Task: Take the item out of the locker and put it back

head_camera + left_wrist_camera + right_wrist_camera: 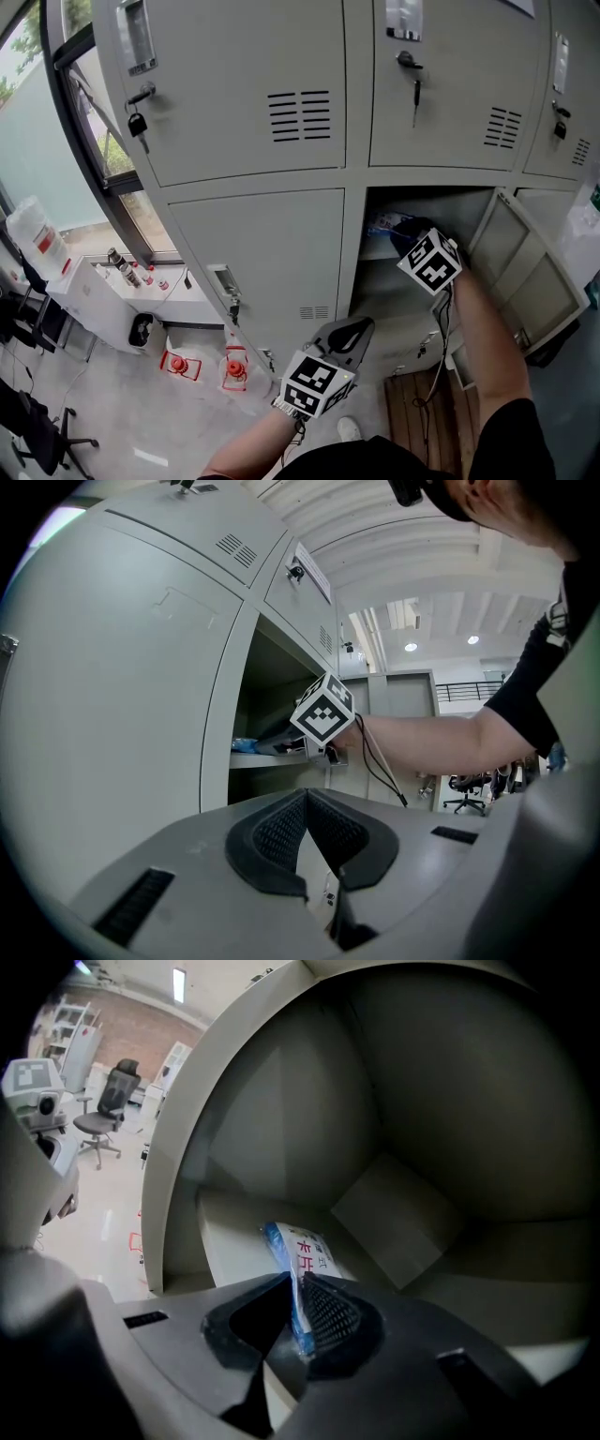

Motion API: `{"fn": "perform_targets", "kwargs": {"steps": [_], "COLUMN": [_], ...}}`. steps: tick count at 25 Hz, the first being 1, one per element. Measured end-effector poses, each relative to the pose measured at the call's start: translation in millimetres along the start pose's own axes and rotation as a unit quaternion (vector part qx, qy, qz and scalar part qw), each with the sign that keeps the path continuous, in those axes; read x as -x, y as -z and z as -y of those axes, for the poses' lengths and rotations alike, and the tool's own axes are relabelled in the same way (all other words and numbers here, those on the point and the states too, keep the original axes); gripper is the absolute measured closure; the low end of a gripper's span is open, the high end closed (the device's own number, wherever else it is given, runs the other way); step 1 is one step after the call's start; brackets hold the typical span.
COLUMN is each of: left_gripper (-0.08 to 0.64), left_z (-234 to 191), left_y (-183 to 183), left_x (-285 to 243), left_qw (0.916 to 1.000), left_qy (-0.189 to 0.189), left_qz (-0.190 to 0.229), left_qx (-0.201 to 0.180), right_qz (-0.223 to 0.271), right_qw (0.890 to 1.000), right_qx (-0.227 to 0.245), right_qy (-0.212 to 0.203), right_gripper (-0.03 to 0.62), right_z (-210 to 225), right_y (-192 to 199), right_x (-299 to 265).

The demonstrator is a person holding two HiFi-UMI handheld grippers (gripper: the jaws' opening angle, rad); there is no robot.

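Observation:
A blue and white packet (307,1252) with red print stands on edge just above the shelf (230,1241) inside the open locker compartment (427,202). My right gripper (295,1283) reaches into that compartment and is shut on the packet's near end, one pad against each face. The head view shows the right gripper (412,234) past the locker's opening, with the packet (382,223) a blue patch beside it. My left gripper (349,330) hangs lower, in front of the closed locker doors, shut with nothing between its jaws (306,795).
The compartment's door (525,272) is swung out to the right. Closed grey lockers with keys (415,89) and a padlock (137,124) surround it. A wooden pallet (412,403) lies on the floor below. An office chair (103,1115) stands further off.

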State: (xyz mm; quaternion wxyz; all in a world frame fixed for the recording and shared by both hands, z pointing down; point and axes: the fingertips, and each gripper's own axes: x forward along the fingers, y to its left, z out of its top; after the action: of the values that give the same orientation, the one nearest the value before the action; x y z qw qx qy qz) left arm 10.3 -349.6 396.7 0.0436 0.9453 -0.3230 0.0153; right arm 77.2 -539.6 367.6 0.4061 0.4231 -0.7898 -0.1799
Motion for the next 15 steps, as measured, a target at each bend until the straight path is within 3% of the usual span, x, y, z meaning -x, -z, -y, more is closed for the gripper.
{"fn": "perform_targets", "kwargs": {"steps": [6,15], "left_gripper": [0.545,0.545], "left_z": [-2.4,-4.3], "left_y": [1.7,-1.3], "left_x": [3.3,15.8], "left_qw": [1.0000,0.9999], "left_qy": [-0.004,-0.010], "left_qz": [-0.003,0.001], "left_qx": [-0.004,-0.002], "right_qz": [0.012,0.020], "right_qw": [1.000,0.999], "right_qx": [-0.026,-0.029], "right_qy": [-0.012,-0.004], "right_gripper": [0.468,0.403], "right_z": [2.7,1.1], "right_y": [-2.4,-6.9], "right_x": [2.6,9.8]}}
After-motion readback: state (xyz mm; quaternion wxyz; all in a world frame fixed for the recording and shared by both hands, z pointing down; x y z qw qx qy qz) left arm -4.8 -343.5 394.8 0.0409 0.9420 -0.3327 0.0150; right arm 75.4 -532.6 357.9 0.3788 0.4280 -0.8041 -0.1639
